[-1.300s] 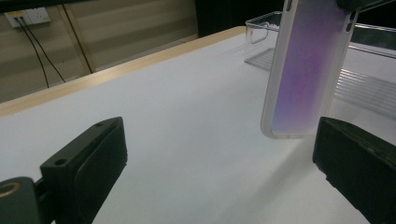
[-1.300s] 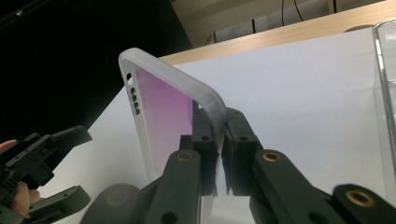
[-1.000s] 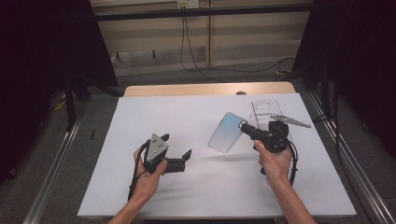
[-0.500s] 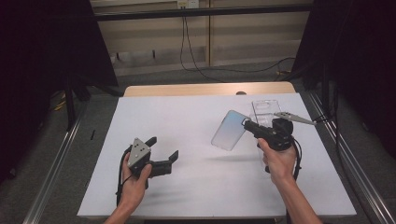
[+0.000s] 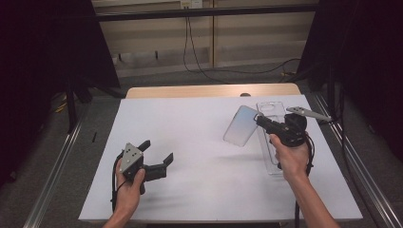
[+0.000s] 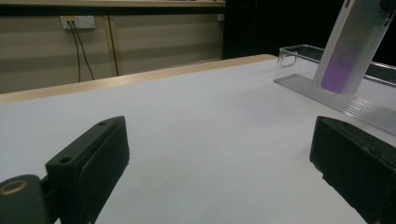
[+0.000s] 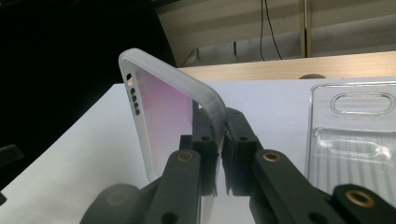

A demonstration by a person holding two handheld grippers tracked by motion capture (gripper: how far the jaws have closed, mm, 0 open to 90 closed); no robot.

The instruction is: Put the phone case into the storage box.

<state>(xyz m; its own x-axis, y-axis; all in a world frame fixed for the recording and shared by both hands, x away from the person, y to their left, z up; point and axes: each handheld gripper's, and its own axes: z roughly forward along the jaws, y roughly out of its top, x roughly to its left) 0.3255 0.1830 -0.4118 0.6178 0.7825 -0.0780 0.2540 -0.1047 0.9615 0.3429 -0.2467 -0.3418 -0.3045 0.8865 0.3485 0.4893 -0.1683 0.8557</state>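
A translucent phone case [image 5: 241, 126] with a purple-tinted back hangs tilted above the white table [image 5: 199, 128]. My right gripper [image 5: 260, 121] is shut on its edge. In the right gripper view the two black jaws pinch the case's frosted rim [image 7: 163, 112], and the gripper [image 7: 219, 135] holds it upright. A clear plastic packaging tray [image 5: 273, 161] lies on the table under and beside that hand. My left gripper [image 5: 157, 149] is at the table's near left, open, with nothing between its jaws. The left gripper view has the gripper [image 6: 219, 154] facing the case [image 6: 350, 46] and the tray [image 6: 303, 53] across the table.
A wooden table edge [image 5: 209, 90] runs behind the white surface. Metal rails [image 5: 57, 161] flank the table on both sides. Cables [image 5: 190, 42] hang down the back wall. Wide bare table lies between the two hands.
My left hand has drawn its open gripper leftward toward the near left corner. The right gripper has lifted the case slightly, still shut on it.
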